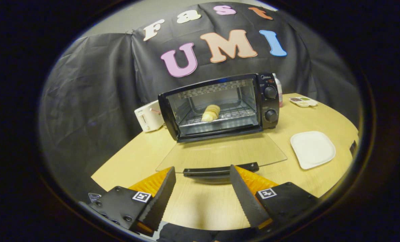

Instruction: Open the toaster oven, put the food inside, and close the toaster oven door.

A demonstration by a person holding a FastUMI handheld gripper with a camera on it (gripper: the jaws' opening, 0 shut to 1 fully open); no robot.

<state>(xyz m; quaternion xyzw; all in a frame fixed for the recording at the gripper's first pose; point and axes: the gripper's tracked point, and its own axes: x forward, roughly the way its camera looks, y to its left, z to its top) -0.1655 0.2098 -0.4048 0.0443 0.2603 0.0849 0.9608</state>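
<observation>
The toaster oven (pixel 220 106) stands on the round wooden table (pixel 200 205), toward its far side, with its cavity facing me. Its glass door (pixel 222 151) is folded fully down and lies flat on the table, hinged along the oven's lower front edge. The door's black handle (pixel 220 170) runs along the edge nearest me.

Inside the cavity, the food (pixel 210 112), a pale ridged bread piece, sits on the wire rack (pixel 220 118), left of the rack's centre. 2 black control knobs (pixel 270 92) are stacked on the oven's right-hand panel, 1 above the other.

My tongs (pixel 202 171) are wide apart and hold nothing. The 2 fingers (pixel 159 198) reach forward over the near part of the table, their tips flanking the handle's ends. Whether the tips touch the handle, I cannot tell. Bare tabletop lies between the fingers.

To the right of the door, a white square plate (pixel 312 149) lies on the table, apart from the glass. Beyond it, near the table's far right edge, sits a small white tray (pixel 303 101) with compartments. A bottle (pixel 279 90) stands just behind the oven's right side. A white toaster (pixel 149 116) stands just beside the oven's left side, partly behind it.
</observation>
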